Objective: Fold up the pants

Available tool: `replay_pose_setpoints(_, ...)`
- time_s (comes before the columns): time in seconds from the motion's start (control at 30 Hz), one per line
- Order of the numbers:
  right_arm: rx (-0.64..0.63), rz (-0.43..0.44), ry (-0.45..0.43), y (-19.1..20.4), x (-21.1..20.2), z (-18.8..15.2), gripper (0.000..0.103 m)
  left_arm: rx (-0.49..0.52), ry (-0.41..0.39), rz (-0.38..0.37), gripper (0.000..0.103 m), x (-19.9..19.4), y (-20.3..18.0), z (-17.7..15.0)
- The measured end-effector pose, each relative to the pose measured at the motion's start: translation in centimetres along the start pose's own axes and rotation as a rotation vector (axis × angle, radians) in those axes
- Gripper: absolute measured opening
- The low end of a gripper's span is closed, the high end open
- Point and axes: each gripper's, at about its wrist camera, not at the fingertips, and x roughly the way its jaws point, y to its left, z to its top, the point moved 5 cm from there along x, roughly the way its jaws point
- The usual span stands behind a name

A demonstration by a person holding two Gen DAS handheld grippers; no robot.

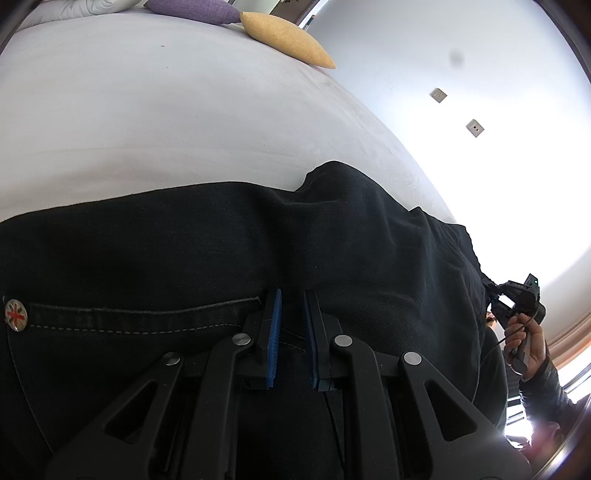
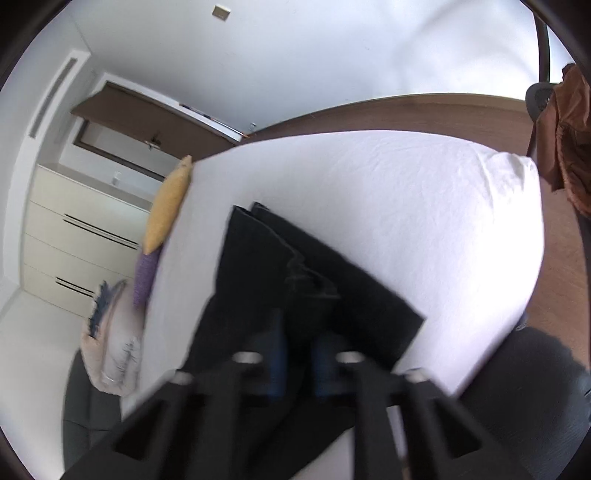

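Note:
Black pants point(image 1: 258, 240) lie across a white bed point(image 1: 147, 110), the waistband and a flag-patterned button point(image 1: 16, 314) nearest the left wrist camera. My left gripper point(image 1: 291, 299) is shut on a fold of the fabric at the waistband, which fills the narrow gap between its blue pads. At the right edge of the pants a hand point(image 1: 524, 339) holds my right gripper point(image 1: 493, 290), its tip at the cloth. In the blurred right wrist view the pants point(image 2: 258, 258) stretch away over the bed point(image 2: 406, 203), and my right gripper point(image 2: 299, 332) is shut with dark cloth bunched between its fingers.
A yellow pillow point(image 1: 288, 37) and a purple pillow point(image 1: 192, 9) lie at the bed's far edge; a patterned pillow point(image 2: 110, 343) sits below them. White drawers point(image 2: 74, 236) stand beyond. A brown garment point(image 2: 569, 140) hangs on a chair past the bed's corner.

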Motion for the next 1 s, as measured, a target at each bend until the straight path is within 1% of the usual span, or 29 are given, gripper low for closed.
replay_pose_setpoints(0.1, 0.004, -0.024, 0.009, -0.5, -0.8, 0.2, 0.004, -0.008, 0.004, -0.013, 0.014, 0.0, 0.1, 0.1)
replay_pose_setpoints(0.23, 0.063, -0.011, 0.028, -1.6, -2.2, 0.9, 0.004, -0.033, 0.010, -0.060, 0.014, -0.1, 0.6, 0.3)
replay_pose_setpoints(0.37, 0.064, -0.035, 0.047, -2.2, -1.5, 0.5, 0.004, -0.035, 0.011, -0.063, 0.014, -0.1, 0.7, 0.5)
replay_pose_setpoints(0.47, 0.057, -0.037, 0.054, -1.8, -0.9, 0.3, 0.003, -0.031, 0.008, -0.058, 0.014, -0.3, 0.6, 0.6)
replay_pose_setpoints(0.53, 0.083, -0.029, 0.060, -1.8, -1.2, 0.2, 0.003, -0.031, 0.007, -0.059, 0.014, -0.4, 0.9, 0.6)
replay_pose_setpoints(0.63, 0.070, -0.028, 0.057, -1.3, -2.0, 0.5, 0.004, -0.028, 0.006, -0.057, 0.014, -0.3, 0.7, 0.5)
replay_pose_setpoints(0.73, 0.048, -0.056, 0.066, -1.2, -1.4, 0.4, 0.004, -0.028, 0.004, -0.057, 0.014, -0.3, 0.6, 0.4)
replay_pose_setpoints(0.9, 0.050, -0.031, 0.074, -2.0, -1.0, 0.3, 0.002, -0.026, 0.002, -0.058, 0.014, -0.3, 0.5, 0.3)
replay_pose_setpoints(1.0, 0.056, -0.027, 0.090, -2.1, -1.3, 0.6, 0.005, -0.022, -0.001, -0.057, 0.014, -0.4, 0.5, 0.2)
